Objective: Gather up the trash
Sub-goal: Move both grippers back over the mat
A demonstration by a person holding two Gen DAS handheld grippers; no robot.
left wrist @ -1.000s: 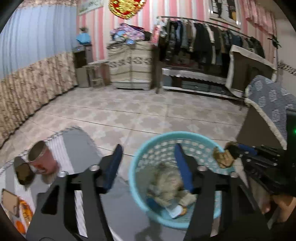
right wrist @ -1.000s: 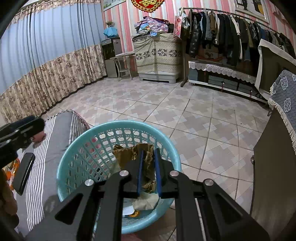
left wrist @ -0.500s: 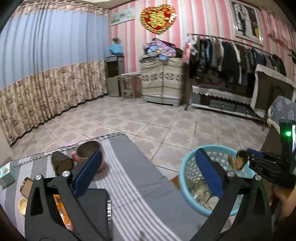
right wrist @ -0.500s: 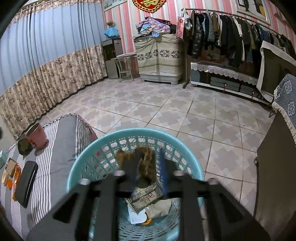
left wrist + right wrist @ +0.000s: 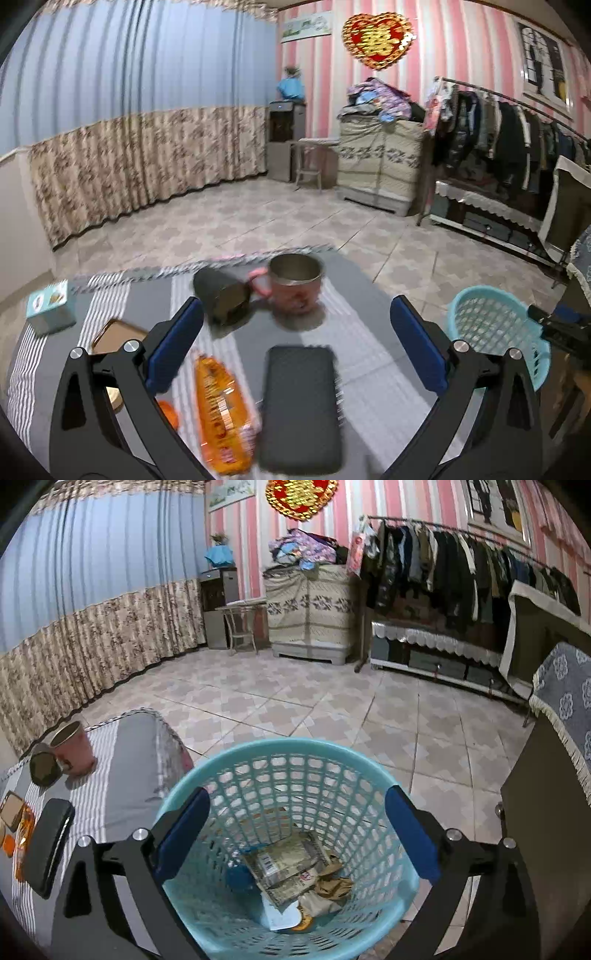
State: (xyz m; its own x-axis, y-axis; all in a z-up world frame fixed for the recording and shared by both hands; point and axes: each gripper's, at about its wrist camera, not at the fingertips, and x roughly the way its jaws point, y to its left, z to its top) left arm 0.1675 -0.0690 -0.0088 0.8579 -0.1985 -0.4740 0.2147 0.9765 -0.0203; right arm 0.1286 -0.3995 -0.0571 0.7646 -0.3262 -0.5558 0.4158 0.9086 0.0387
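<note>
Two tools released; one drop just made.
Right tool [image 5: 295, 834] has just been opening above the basket [image 5: 236, 755]; nothing between its jaws, the brown scrap it pinched now lying with wrappers [image 5: 295, 871] below. Left tool [image 5: 295, 347] has swung from basket to desk [image 5: 369, 295], spread wide over an orange packet [image 5: 221, 406], judged next.

Stood clear above the blue basket [image 5: 280, 764], mouth unobstructed. Lay crowded on the striped table [image 5: 369, 295]: orange wrapper [image 5: 221, 410] touching the black case [image 5: 299, 406], pink mug [image 5: 295, 288] and dark cup [image 5: 221, 299] behind. Remained bare toward the table's right edge.
</note>
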